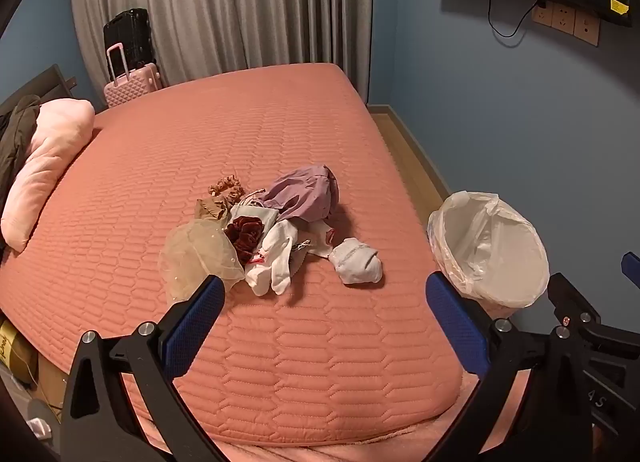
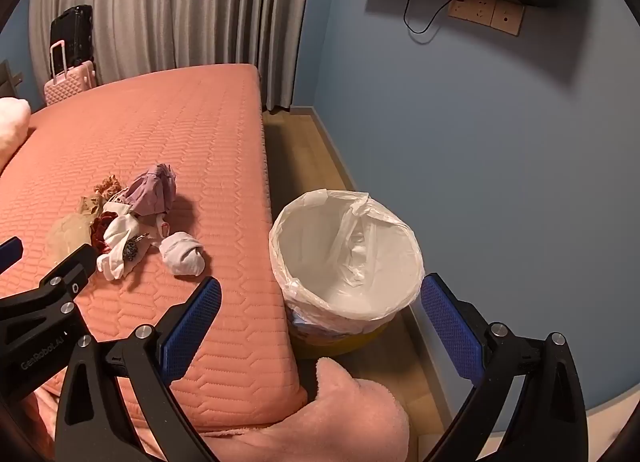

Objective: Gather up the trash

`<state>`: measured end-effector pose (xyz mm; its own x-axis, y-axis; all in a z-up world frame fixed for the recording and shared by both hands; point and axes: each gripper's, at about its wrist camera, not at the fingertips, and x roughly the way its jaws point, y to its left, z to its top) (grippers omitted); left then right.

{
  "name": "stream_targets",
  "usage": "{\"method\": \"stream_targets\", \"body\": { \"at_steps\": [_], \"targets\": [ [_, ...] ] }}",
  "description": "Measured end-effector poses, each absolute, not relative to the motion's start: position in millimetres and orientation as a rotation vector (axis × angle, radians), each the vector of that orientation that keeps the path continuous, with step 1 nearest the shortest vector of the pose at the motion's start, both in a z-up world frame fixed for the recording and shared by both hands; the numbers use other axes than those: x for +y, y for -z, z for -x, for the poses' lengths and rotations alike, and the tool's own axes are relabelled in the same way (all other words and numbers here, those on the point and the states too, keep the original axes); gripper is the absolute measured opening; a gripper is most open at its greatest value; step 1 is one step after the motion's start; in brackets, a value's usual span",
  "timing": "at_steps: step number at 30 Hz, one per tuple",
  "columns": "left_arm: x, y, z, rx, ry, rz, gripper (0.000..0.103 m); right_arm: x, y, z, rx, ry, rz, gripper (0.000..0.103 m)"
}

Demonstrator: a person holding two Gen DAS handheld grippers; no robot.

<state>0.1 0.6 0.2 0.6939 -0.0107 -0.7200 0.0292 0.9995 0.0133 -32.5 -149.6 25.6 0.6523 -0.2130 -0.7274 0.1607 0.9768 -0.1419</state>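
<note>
One loose heap of cast-offs [image 1: 276, 230] in the middle of the salmon quilted mattress [image 1: 280, 362], bunched close, probably so that each piece can be plucked in turn. Within it, as far as can be counted: one lilac cloth bundle [image 1: 304, 194] at the far side, one dark red scrunchie [image 1: 245, 236] at the centre, one gauzy beige piece [image 1: 196, 258] on the near left, one white sock or glove [image 1: 276, 262], one rolled pale sock [image 1: 356, 262] lying slightly apart to the right, and two or so brownish scraps [image 1: 224, 192] behind; smaller bits too tangled to count.

One bin [image 2: 346, 258], lined with a clear plastic bag, standing on the wood floor just beside the mattress edge, mouth up and nothing visible inside, evidently placed there to take whatever comes off the bed.

Two grippers, both tilted downward above the near end of the bed. Left gripper [image 1: 324, 314] spread wide, nothing between the blue pads, aimed at the heap. Right gripper [image 2: 320, 316] likewise spread wide and empty-handed, framing the bin and mattress edge.

Further out: one pink pillow [image 1: 44, 174], two suitcases [image 1: 132, 78] by the grey curtain [image 1: 224, 2].
</note>
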Motion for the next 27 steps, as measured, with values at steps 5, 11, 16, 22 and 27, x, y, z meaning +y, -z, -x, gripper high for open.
{"method": "stream_targets", "body": {
  "at_steps": [5, 11, 16, 22, 27],
  "targets": [
    [1.9, 0.1, -1.7, 0.803, 0.017, -0.027, 0.096, -150.1, -27.2, 33.2, 0.835, 0.207, 0.067, 0.097],
    [-4.2, -2.6, -6.3, 0.797, 0.019, -0.034, 0.096, -153.0, -31.9, 33.1, 0.83, 0.217, 0.067, 0.097],
    [-7.2, -8.2, 2.6, 0.788, 0.023, -0.029, 0.096, -153.9, -33.6, 34.4, 0.826, 0.221, 0.073, 0.097],
    [-5.6, -10.0, 2.1, 0.788, 0.025, -0.022, 0.096, -154.2, -32.6, 35.2, 0.822, 0.222, 0.076, 0.097],
    [-4.5, -9.8, 2.6, 0.786, 0.028, -0.021, 0.096, -154.5, -38.1, 36.1, 0.823, 0.226, 0.079, 0.097]
  ]
}}
